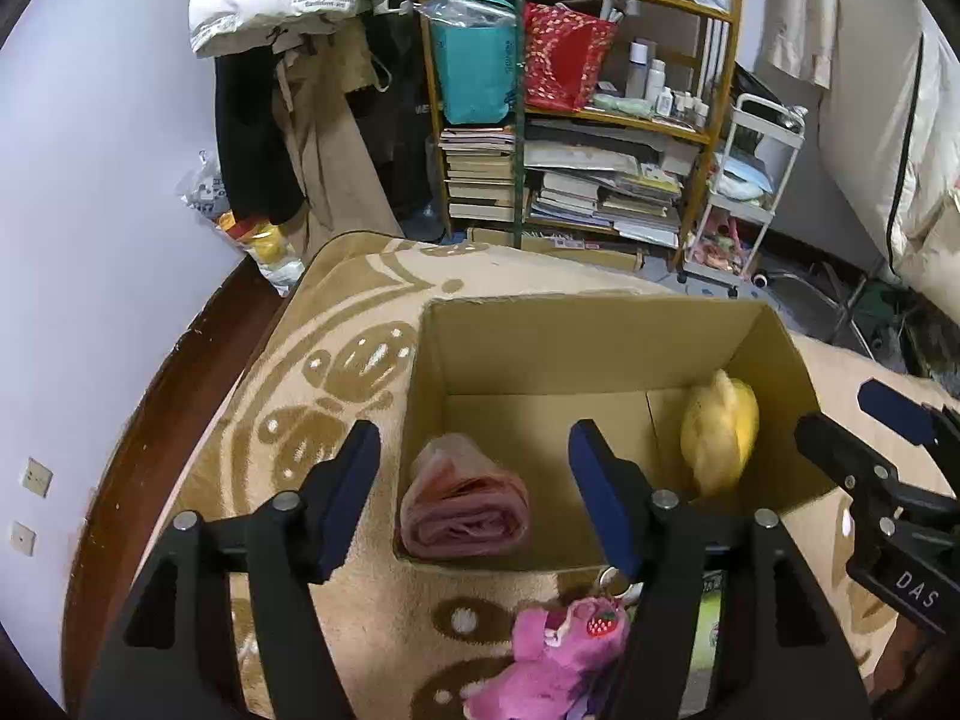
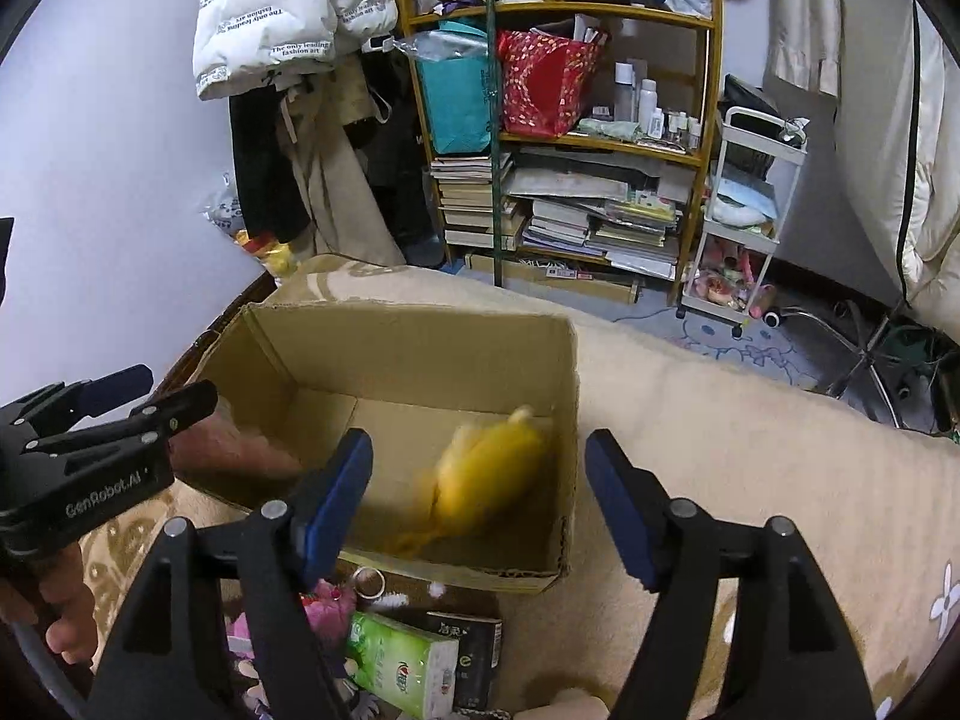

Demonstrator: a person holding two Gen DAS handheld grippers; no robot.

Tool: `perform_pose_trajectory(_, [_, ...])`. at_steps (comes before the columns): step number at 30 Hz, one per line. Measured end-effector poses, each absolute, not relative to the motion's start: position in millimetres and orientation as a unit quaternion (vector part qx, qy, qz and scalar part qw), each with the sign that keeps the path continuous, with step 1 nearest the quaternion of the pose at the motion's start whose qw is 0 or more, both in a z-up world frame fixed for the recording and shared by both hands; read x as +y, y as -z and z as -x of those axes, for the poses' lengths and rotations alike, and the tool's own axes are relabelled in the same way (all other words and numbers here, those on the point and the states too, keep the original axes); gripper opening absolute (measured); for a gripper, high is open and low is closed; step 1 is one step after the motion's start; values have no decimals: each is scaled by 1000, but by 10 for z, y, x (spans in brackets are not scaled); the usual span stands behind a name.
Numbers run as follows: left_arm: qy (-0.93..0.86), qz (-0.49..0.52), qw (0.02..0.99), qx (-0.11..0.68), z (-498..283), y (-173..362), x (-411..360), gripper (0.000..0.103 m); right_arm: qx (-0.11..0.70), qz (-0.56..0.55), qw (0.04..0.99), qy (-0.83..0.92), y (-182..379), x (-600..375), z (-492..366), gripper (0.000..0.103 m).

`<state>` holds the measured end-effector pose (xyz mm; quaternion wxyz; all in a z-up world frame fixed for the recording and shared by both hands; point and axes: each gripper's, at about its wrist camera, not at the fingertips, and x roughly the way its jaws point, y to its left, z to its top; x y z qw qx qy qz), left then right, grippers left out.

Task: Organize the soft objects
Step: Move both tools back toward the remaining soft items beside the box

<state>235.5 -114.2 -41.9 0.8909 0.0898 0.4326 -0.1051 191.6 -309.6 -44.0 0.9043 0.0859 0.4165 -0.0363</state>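
Note:
An open cardboard box (image 1: 588, 336) (image 2: 420, 342) stands on a beige patterned blanket. A rolled pink cloth (image 1: 465, 504) (image 2: 240, 450) lies in its left front corner. A yellow plush (image 1: 720, 432) sits at its right wall; in the right wrist view the plush (image 2: 486, 480) is blurred. A pink plush (image 1: 558, 654) (image 2: 327, 603) lies on the blanket in front of the box. My left gripper (image 1: 474, 498) (image 2: 150, 393) is open and empty above the box's front left. My right gripper (image 2: 477, 501) (image 1: 840, 414) is open and empty above the box's right side.
A green tissue pack (image 2: 402, 663) and a dark small box (image 2: 471, 654) lie in front of the cardboard box beside a metal ring (image 2: 367, 582). A cluttered wooden shelf (image 1: 576, 120), hanging clothes (image 1: 282, 120) and a white cart (image 1: 750, 192) stand behind the bed.

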Motion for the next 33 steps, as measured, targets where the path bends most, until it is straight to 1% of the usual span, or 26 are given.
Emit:
perform_pose_trajectory(1, [103,-93,893,428,-2341,392,-1143,69,417,-90,904,33,442,-3092,-1910,78])
perform_pose_trajectory(2, [101,-96,895,424,-2320,360,-1137,72,419,-92,903,29,427,-3087,-1912,81])
perform_pose_trajectory(3, [98,-97,896,422,-2311,333,-1128,78,420,-92,902,28,407,-3083,-1904,86])
perform_pose_trajectory(4, [96,-96,898,418,-2294,293,-1116,82,419,-90,903,29,381,-3078,-1896,87])
perform_pose_trajectory(8, [103,-99,899,413,-2225,135,-1062,85,415,-85,905,32,272,-3049,-1822,90])
perform_pose_trajectory(10, [103,-109,903,403,-2155,40,-1034,93,419,-87,903,40,220,-3060,-1779,91])
perform_pose_trajectory(11, [103,-111,906,394,-2114,-15,-1018,94,418,-94,903,41,192,-3081,-1753,91])
perform_pose_trajectory(14, [111,-106,914,375,-1974,-175,-950,100,414,-112,902,50,122,-3143,-1645,103])
perform_pose_trajectory(17, [124,-102,909,384,-1911,-235,-903,101,403,-109,906,66,78,-3177,-1494,103])
perform_pose_trajectory(21, [124,-87,912,381,-1786,-273,-828,101,414,-103,902,69,89,-3178,-1341,103])
perform_pose_trajectory(25, [122,-91,908,391,-1696,-228,-784,101,421,-89,900,75,123,-3155,-1198,103])
perform_pose_trajectory(33, [119,-98,902,403,-1469,-52,-799,101,441,-100,889,69,218,-3164,-1010,103])
